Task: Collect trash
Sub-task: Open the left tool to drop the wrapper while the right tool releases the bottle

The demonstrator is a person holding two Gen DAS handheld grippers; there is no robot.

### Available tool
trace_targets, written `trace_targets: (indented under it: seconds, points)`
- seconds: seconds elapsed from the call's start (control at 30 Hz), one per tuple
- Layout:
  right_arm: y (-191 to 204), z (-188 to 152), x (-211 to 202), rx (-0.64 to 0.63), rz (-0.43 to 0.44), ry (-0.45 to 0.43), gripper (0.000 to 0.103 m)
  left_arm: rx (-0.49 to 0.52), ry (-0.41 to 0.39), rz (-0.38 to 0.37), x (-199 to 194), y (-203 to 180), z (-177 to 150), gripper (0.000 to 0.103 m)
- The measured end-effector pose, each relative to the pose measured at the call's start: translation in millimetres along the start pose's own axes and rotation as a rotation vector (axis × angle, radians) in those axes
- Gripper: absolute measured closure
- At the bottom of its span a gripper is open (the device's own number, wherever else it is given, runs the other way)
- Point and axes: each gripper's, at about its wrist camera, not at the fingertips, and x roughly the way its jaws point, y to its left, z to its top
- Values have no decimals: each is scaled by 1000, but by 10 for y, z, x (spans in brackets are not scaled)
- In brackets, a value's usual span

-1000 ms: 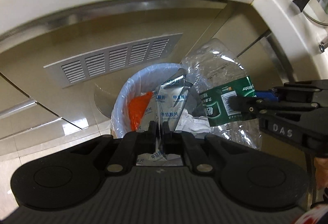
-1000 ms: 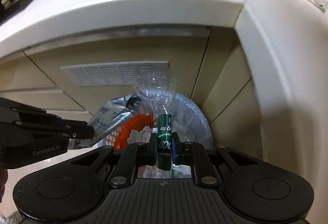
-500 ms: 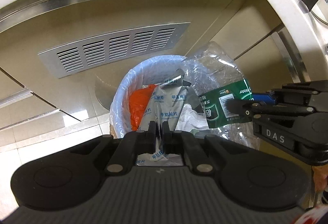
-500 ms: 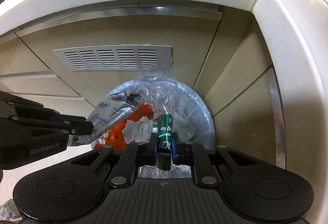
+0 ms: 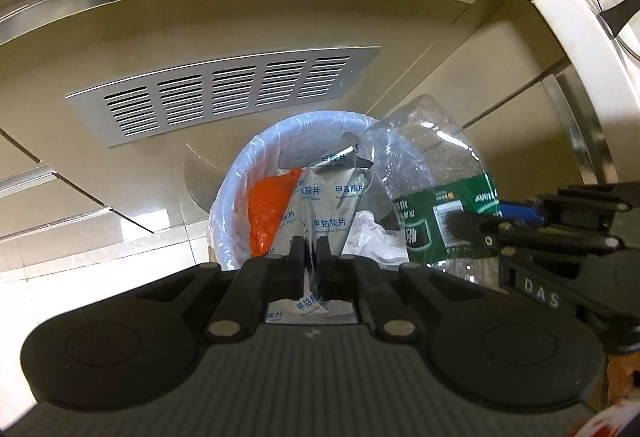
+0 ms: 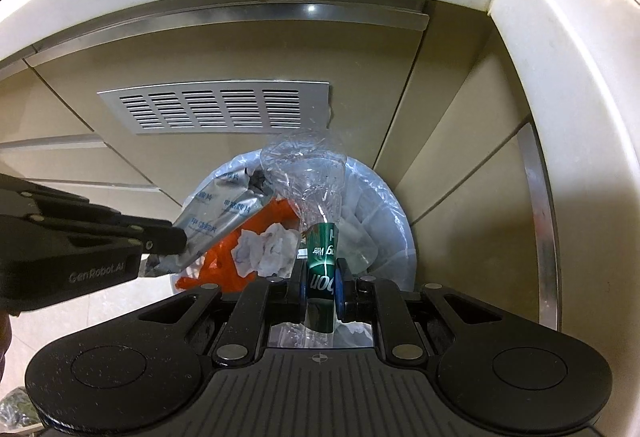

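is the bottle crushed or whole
Crushed. The clear bottle is crumpled and creased, its green label squeezed flat between the right gripper over the bin.

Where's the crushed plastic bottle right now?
The crushed plastic bottle is clamped in the right gripper, hanging over the lined trash bin, just right of the silver foil packet.

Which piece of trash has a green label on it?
The crushed clear bottle, pinched in the right gripper. The left gripper's packet is silver with blue writing.
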Motion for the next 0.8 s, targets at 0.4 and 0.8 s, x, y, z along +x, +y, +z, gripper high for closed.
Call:
trace_targets:
  seconds: [0.4,0.8]
  points:
    - [-60,1,42,16,-4,-10,89,8,-43,3,55,37,27,79]
    - [-47,45,138,-9,-10,-2,89,-49,-53,23,-193,273,-191,79]
